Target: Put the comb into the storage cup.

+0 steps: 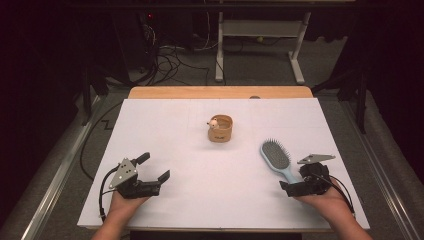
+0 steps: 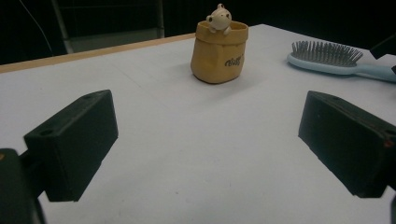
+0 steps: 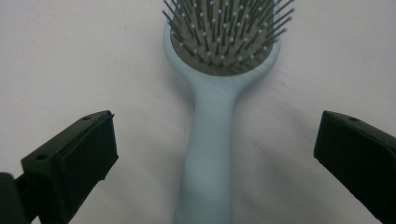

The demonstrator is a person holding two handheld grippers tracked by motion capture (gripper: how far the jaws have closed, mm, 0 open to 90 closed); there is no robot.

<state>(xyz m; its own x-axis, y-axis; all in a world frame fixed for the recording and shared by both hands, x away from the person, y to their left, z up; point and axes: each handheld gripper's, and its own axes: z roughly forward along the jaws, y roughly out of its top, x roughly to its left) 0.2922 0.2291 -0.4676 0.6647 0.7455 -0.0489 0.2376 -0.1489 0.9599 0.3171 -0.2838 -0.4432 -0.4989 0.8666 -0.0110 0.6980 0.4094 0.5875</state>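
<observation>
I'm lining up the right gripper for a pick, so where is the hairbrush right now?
The light blue hairbrush lies bristles-up on the white table, right of the tan pot. Its handle runs between the open jaws of the right gripper.

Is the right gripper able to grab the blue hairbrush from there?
Probably yes. The right gripper has its jaws open on either side of the hairbrush handle, with nothing between them on the white table.
</observation>
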